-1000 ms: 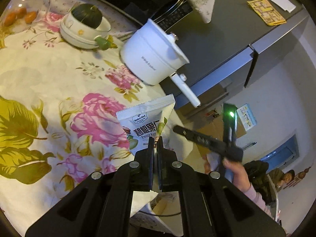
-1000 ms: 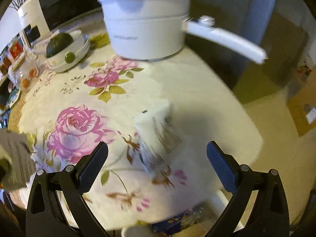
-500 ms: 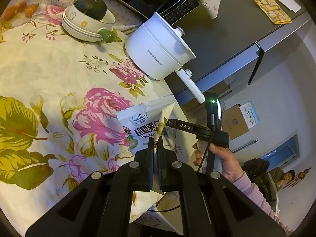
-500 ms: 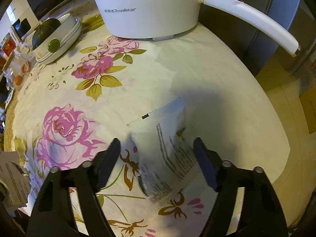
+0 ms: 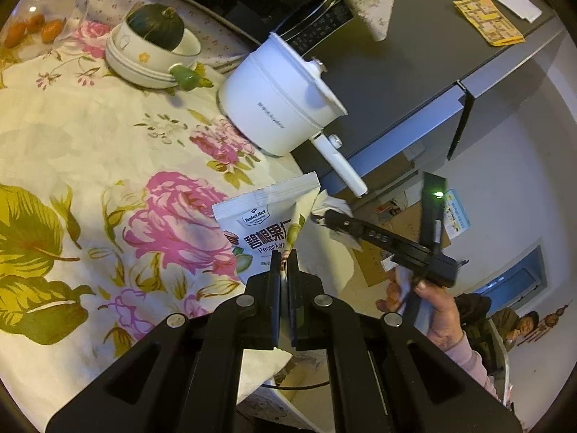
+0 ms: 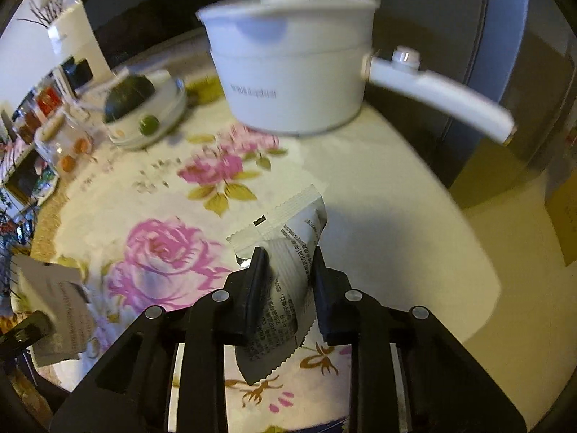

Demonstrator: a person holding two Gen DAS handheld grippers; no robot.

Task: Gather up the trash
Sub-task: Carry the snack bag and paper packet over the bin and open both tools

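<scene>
right gripper (image 6: 286, 258) closed onto grey packet (image 6: 288, 252) | left gripper (image 5: 284, 258) pinches "pecan" bag (image 5: 265, 223)

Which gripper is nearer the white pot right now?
Right. The right gripper, jaws on a grey packet, points straight at the white pot; the left gripper, clamping the pecan packet, sits farther back.

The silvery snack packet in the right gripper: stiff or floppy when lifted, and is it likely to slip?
Probably floppy and light: the silvery snack packet already creases and folds between the right gripper fingers. Its glossy film may be slippery, so the grip could slide.
</scene>
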